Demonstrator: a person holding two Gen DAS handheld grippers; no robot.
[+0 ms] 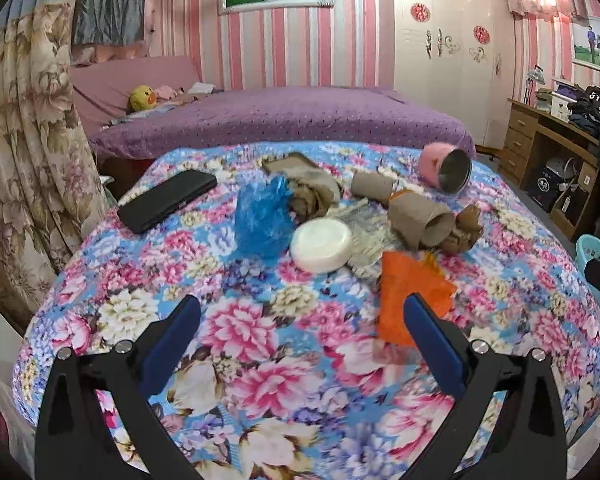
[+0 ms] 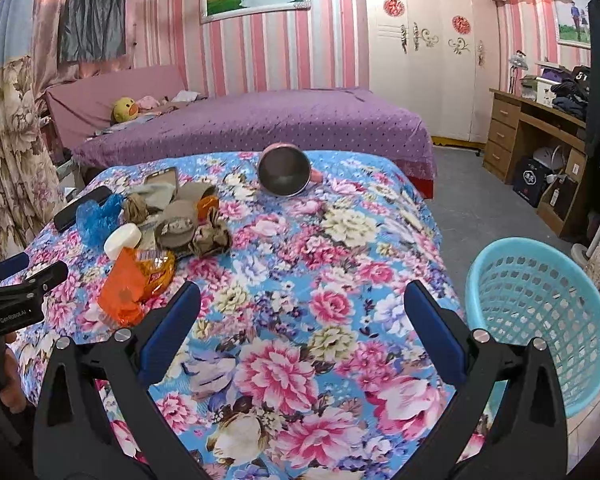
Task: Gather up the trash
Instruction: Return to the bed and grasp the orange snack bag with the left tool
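Pink-striped walls (image 2: 332, 40), purple bed (image 2: 284, 120), white wardrobe (image 2: 428, 80), wood desk (image 2: 532, 136) at rt, grey floor (image 2: 472, 200).

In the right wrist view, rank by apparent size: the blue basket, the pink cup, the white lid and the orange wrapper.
Largest to smallest, as seen:
1. blue basket, though it sits closest to the camera
2. orange wrapper
3. pink cup, farther away, so this ranking against the wrapper is unsure
4. white lid

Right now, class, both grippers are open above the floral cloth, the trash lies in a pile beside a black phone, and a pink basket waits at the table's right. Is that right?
Not quite: the basket is light blue, as the right wrist view shows. Everything else stands: left gripper and right gripper open, pile with its orange wrapper beside the black phone.
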